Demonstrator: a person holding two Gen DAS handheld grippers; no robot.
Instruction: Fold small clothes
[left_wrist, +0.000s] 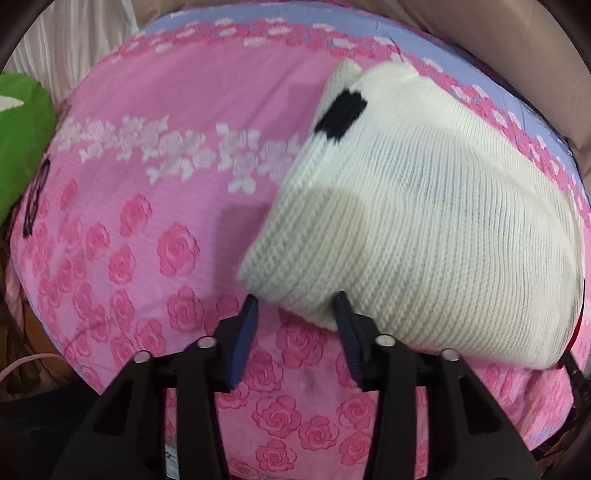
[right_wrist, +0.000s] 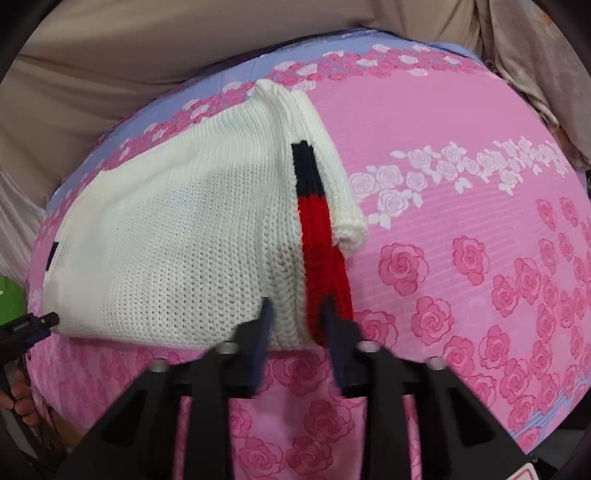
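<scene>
A small white knitted sweater (left_wrist: 424, 221) with a black patch lies on the pink rose-patterned bed sheet (left_wrist: 147, 221). My left gripper (left_wrist: 295, 299) is open, its fingertips at the sweater's near corner edge. In the right wrist view the sweater (right_wrist: 177, 240) shows a black and red stripe (right_wrist: 314, 240) and a folded-in sleeve (right_wrist: 332, 177). My right gripper (right_wrist: 295, 306) is open, its fingers on either side of the sweater's near edge by the red stripe. The left gripper's tip (right_wrist: 37, 323) shows at the sweater's left corner.
A green soft object (left_wrist: 22, 147) lies at the sheet's left edge. Beige fabric (right_wrist: 110, 55) backs the bed. The sheet has a lilac border (left_wrist: 258, 14) at the far side. A hand (right_wrist: 18, 402) shows at lower left.
</scene>
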